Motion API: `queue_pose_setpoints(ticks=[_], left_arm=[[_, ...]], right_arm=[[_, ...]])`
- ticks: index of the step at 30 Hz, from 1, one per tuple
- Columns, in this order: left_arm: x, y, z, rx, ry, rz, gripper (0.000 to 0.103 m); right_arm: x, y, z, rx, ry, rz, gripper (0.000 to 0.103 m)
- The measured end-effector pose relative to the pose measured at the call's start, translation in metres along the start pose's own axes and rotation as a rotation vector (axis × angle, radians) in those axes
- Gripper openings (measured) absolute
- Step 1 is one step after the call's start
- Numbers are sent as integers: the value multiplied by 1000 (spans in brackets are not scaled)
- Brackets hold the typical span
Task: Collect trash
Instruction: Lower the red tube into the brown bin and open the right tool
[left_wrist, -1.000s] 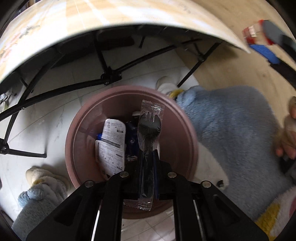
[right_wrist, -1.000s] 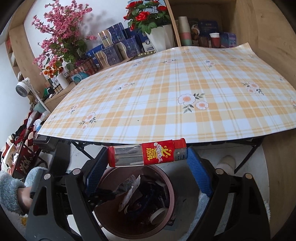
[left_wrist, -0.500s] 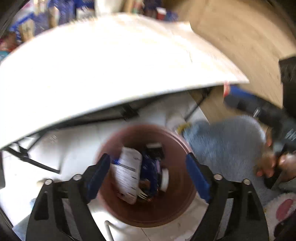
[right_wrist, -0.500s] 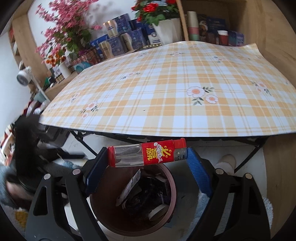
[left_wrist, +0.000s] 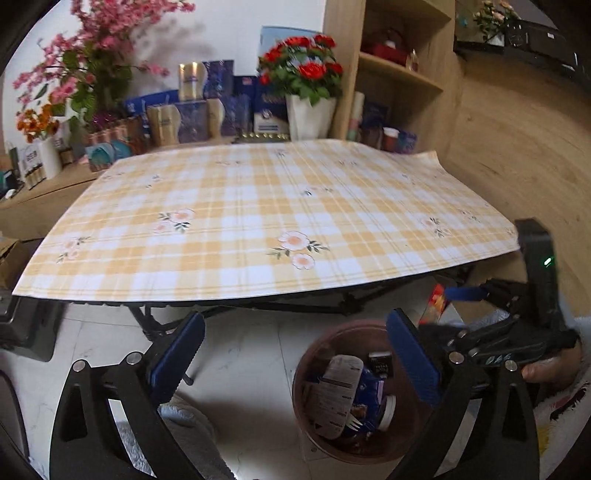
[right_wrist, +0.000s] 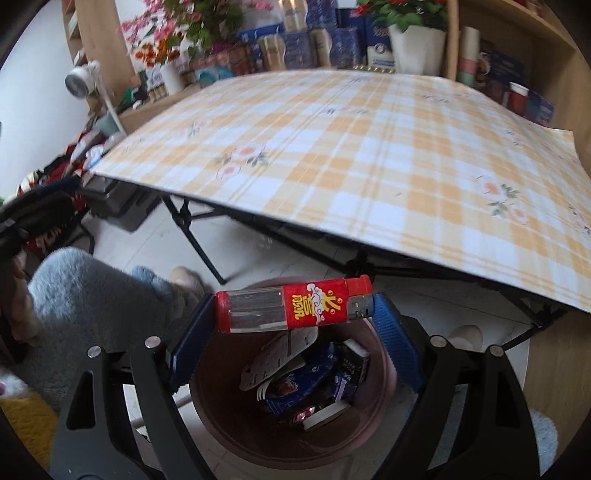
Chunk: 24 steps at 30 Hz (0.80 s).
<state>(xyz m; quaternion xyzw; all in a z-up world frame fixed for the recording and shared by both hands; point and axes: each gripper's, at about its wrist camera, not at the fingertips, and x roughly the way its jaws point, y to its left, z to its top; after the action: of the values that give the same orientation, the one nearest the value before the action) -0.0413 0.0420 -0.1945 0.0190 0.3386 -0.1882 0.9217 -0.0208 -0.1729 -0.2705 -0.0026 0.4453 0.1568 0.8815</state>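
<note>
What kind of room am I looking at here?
Most likely a lived-in home room: a folding table with a checked flowery tablecloth, shelves crowded with boxes and potted flowers, and a brown waste bin on the tiled floor.

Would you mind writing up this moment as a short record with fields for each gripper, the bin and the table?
left gripper: jaws opening, nothing between them
right gripper: shut on the red lighter, held crosswise above the bin
bin: brown, on the floor beside the table, holding wrappers and a plastic fork
table: plaid cloth, nothing on it
</note>
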Motion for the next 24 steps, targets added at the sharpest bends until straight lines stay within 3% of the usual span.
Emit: queue_pose_setpoints(ticks=[3,10,24], left_arm=[[1,0,-4,5,-6,38,96],[11,10,-9,-31,32,22,96],[19,26,-11,-123,64,31,96]], right_arm=[[13,5,-6,-21,41,-21,84],[28,-3,-16,-5,112,-51,84],[38,-2,-19,-20,163,-63,84]])
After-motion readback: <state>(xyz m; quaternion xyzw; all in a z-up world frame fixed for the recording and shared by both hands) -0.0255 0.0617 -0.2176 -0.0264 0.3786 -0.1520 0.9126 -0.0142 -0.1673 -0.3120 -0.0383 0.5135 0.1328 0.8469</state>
